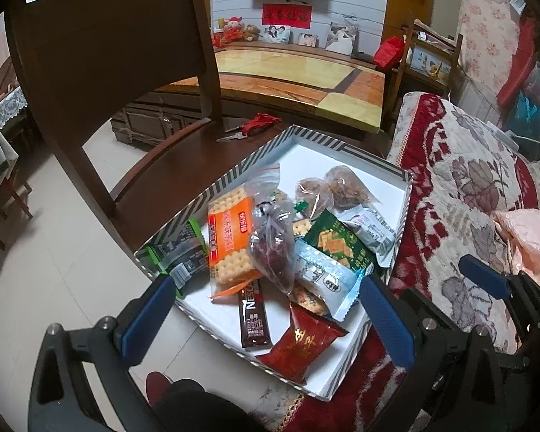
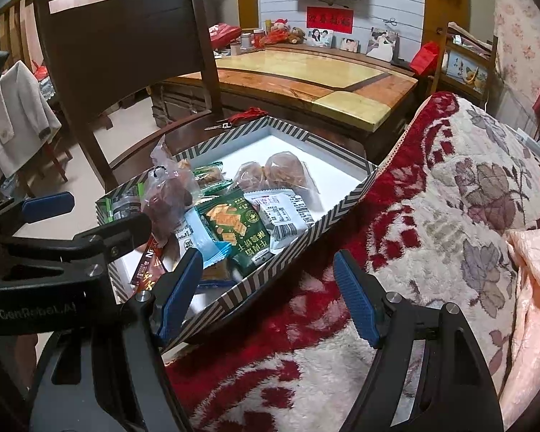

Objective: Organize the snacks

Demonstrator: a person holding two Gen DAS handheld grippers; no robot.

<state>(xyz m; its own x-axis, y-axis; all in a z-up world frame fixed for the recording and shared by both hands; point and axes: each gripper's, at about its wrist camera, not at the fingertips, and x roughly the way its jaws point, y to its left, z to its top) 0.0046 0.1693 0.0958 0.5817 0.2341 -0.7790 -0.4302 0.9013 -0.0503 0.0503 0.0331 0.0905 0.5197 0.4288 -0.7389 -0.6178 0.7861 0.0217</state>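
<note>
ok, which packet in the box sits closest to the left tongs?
The red packet with gold lettering, at the box's near corner. It lies between the open left tongs, nearer than the brown coffee stick or the orange cracker pack.

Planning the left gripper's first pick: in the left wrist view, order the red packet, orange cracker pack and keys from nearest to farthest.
1. Red packet, between the left gripper's fingers.
2. Orange cracker pack, mid-box, left.
3. Keys, on the chair seat beyond the box.
</note>
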